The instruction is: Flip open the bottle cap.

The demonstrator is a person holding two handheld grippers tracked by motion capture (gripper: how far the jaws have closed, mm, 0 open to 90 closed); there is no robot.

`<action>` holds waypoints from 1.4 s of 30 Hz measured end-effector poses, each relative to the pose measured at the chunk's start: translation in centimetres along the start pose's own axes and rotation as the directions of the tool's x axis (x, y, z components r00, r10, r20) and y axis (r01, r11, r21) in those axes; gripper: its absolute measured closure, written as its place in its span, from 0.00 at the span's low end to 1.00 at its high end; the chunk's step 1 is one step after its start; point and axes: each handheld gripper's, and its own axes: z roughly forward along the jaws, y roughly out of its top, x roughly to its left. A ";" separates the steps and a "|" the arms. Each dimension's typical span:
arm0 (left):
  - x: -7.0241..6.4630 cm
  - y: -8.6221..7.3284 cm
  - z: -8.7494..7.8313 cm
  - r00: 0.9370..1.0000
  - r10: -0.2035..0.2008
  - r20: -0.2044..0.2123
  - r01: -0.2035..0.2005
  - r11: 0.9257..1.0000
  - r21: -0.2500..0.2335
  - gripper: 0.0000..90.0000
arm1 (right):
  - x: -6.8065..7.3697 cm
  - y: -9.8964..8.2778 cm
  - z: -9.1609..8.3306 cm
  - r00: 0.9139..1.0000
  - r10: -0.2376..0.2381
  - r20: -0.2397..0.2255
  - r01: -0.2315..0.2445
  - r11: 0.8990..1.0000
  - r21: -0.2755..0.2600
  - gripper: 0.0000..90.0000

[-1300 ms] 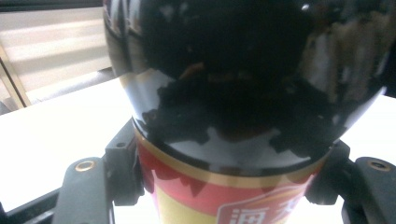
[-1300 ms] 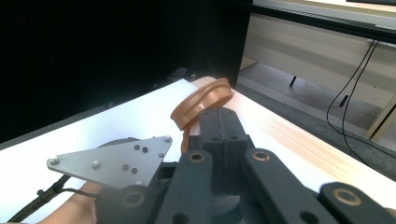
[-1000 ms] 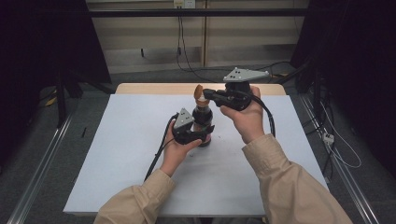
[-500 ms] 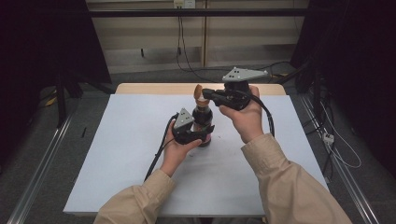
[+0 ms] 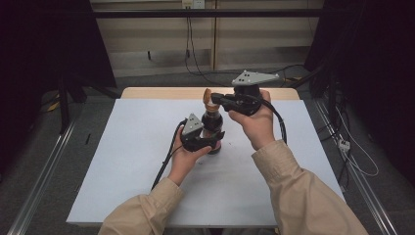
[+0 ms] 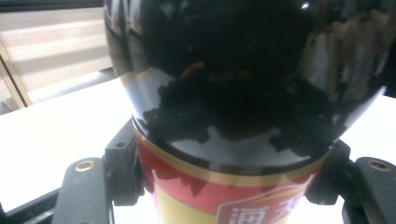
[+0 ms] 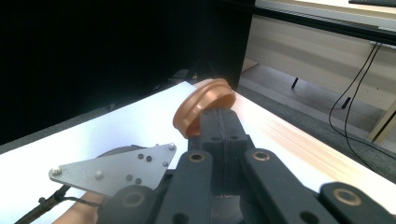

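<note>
A dark glass bottle (image 5: 212,121) with a red and yellow label (image 6: 219,200) stands upright on the white table top (image 5: 122,147). My left gripper (image 5: 213,140) is shut on its lower body, with a jaw pressed on each side of the label in the left gripper view (image 6: 224,186). An orange-brown round cap (image 5: 209,96) sits tilted just above the bottle's neck. My right gripper (image 5: 215,99) is shut on the cap's rim (image 7: 201,105), its two jaws (image 7: 217,119) pressed together. I cannot tell whether the cap still hangs on the neck.
A bare wooden strip (image 5: 161,92) runs along the table's far edge. Cables (image 5: 188,44) hang against the back wall, and more lie on the floor at the right (image 5: 357,156). Metal rails (image 5: 39,181) flank the table. The left gripper's cable (image 5: 164,161) trails toward the person.
</note>
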 end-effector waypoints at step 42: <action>0.5 0.2 -1.3 0.997 -0.080 0.020 0.079 0.996 0.034 0.17 | -0.6 -1.9 -2.3 0.998 0.040 0.039 -0.039 0.999 -0.036 0.63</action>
